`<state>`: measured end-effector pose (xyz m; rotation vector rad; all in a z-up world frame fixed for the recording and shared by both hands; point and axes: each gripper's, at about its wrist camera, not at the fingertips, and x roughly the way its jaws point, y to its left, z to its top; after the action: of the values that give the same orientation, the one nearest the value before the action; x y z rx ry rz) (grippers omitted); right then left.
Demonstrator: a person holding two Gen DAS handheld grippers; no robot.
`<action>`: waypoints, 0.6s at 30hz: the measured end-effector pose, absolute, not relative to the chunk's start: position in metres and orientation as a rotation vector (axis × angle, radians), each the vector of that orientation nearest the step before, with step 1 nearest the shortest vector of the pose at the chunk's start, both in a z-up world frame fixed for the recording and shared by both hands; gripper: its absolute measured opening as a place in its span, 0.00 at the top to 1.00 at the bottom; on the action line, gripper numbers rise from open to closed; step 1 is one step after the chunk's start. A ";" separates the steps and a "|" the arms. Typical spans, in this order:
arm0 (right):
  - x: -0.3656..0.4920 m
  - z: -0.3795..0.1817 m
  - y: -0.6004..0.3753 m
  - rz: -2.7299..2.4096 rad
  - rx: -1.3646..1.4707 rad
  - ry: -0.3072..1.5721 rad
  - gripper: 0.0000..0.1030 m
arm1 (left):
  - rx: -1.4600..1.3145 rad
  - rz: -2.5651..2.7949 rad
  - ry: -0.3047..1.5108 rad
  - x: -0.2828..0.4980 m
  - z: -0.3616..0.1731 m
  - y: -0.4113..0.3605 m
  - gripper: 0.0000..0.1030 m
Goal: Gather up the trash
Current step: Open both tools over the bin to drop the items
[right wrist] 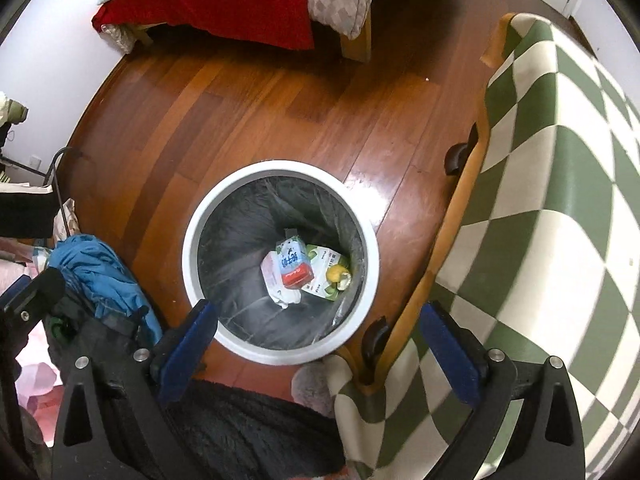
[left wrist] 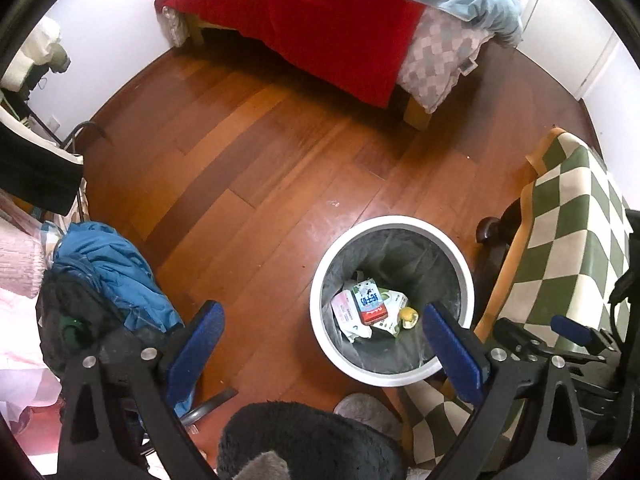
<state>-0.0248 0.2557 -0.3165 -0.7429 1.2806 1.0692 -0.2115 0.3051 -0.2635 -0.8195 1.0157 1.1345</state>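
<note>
A white round trash bin (left wrist: 320, 280) with a dark liner stands on the wooden floor; it also shows in the right wrist view (right wrist: 192, 240). Inside lie a red and white carton (left wrist: 370, 300) (right wrist: 294, 266), a green and white carton (right wrist: 324, 272), crumpled white paper (right wrist: 286, 296) and a yellow fruit scrap (left wrist: 408, 316) (right wrist: 338, 274). My left gripper (left wrist: 320, 336) is open and empty, above the bin's near left side. My right gripper (right wrist: 320, 332) is open and empty, above the bin's near rim. The right gripper's blue pads (left wrist: 570, 328) show at the right edge of the left wrist view.
A green and white checked cloth (right wrist: 540, 220) covers a wooden-edged table right of the bin. A bed with a red sheet (left wrist: 320, 32) stands at the far wall. Blue clothing (left wrist: 116, 264) and dark bags are piled at the left. A grey slipper (left wrist: 368, 408) lies near the bin.
</note>
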 end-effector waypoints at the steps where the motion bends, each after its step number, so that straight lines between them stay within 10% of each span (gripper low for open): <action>1: -0.026 -0.312 0.253 1.075 -0.740 1.274 0.01 | -0.818 1.134 1.013 -0.211 -0.261 0.303 0.02; 18: -0.033 -0.200 0.178 1.165 -0.626 1.130 0.01 | -0.704 1.125 0.903 -0.217 -0.178 0.242 0.02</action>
<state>-0.0331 0.1777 -0.1998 -0.6258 1.1298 1.1647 -0.2170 0.2420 -0.1776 -0.7044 0.9032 1.1252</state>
